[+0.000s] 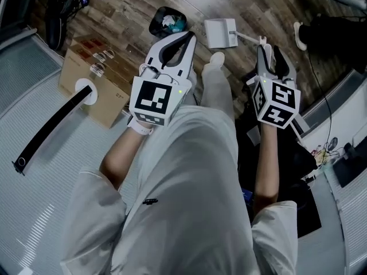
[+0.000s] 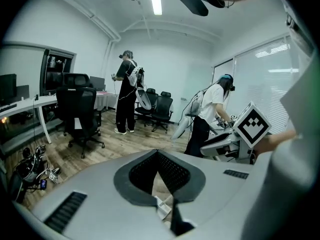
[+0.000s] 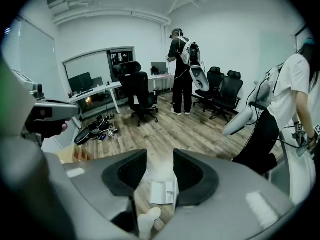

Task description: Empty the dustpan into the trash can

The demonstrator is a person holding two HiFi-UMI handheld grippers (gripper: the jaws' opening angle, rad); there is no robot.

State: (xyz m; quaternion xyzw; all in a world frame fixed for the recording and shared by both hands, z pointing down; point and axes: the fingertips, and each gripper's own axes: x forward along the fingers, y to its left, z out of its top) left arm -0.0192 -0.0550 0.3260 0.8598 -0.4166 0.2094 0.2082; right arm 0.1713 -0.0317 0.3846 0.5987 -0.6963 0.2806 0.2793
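Observation:
The white dustpan (image 1: 221, 32) lies flat on the wooden floor ahead of me, its thin handle (image 1: 248, 37) pointing right. To its left stands the black trash can (image 1: 168, 20) with crumpled paper inside. My left gripper (image 1: 188, 37) is held up over the floor between can and dustpan, shut, with nothing in it. My right gripper (image 1: 268, 43) hovers by the end of the handle, open and empty. In the right gripper view the dustpan (image 3: 162, 191) shows far below between the parted jaws of that gripper (image 3: 160, 171). In the left gripper view the pads of the left gripper (image 2: 159, 159) meet.
A cardboard box (image 1: 94, 79) sits left of the can beside a black strap (image 1: 51, 128). My own leg and shoe (image 1: 217, 62) stand just before the dustpan. Two other people (image 2: 127, 91) and several office chairs (image 2: 77, 111) stand across the room. Cables (image 3: 97, 129) lie by the desk.

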